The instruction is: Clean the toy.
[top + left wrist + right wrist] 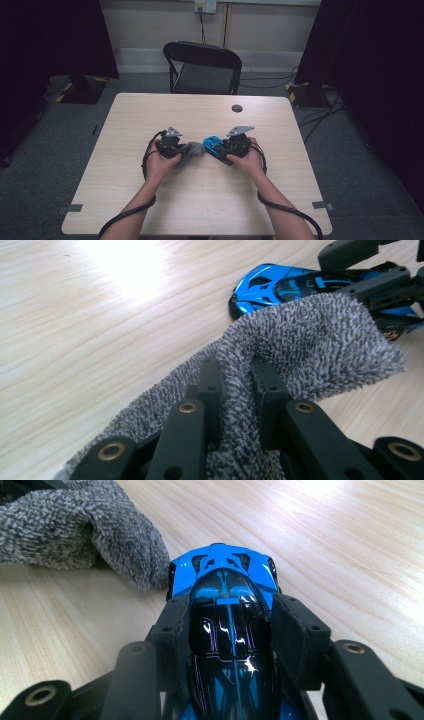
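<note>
A blue and black toy car [227, 605] rests on the wooden table [200, 200], and my right gripper [230, 625] is shut on its sides, nose pointing away from the jaws. My left gripper [237, 385] is shut on a fold of a grey fluffy cloth [310, 345]. The cloth's free end hangs just in front of the car's nose [260, 287]; whether they touch I cannot tell. In the high view both grippers meet at mid-table, the left gripper [179, 147] with the cloth [192, 150] beside the car [212, 145] held by the right gripper [224, 147].
A black folding chair [202, 67] stands beyond the table's far edge. A small dark round spot [237, 108] lies on the tabletop behind the grippers. Cables trail from both grippers along the forearms. Dark curtains and stands flank the table.
</note>
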A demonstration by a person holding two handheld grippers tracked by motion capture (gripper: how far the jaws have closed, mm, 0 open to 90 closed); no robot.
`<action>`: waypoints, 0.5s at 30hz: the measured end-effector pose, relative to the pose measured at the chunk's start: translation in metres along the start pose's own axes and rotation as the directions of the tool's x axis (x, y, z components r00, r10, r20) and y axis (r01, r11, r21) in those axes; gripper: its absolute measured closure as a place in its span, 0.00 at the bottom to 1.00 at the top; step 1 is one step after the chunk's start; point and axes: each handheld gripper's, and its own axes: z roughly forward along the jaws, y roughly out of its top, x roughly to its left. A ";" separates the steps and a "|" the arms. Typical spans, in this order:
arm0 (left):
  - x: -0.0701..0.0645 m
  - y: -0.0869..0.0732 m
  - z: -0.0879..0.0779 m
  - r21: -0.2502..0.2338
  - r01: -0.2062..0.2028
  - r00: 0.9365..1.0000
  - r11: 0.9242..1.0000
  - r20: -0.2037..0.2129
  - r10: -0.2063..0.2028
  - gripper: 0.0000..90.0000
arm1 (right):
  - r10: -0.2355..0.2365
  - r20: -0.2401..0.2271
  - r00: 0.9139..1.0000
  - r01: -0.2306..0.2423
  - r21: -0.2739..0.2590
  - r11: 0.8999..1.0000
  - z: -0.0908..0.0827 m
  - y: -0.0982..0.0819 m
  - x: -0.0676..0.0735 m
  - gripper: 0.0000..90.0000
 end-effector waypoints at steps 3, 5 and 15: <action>-0.002 0.000 -0.005 -0.009 -0.012 1.000 1.000 -0.003 0.012 0.86 | 0.000 -0.001 1.000 0.000 0.000 1.000 0.000 0.000 0.000 0.57; -0.004 0.000 -0.008 -0.005 -0.022 1.000 1.000 -0.006 0.022 0.86 | 0.000 -0.001 1.000 0.000 0.000 1.000 0.000 0.000 0.000 0.57; -0.015 -0.007 -0.024 -0.019 -0.055 0.998 0.998 0.028 0.056 0.86 | 0.001 0.000 1.000 -0.001 0.002 1.000 0.000 0.000 0.000 0.57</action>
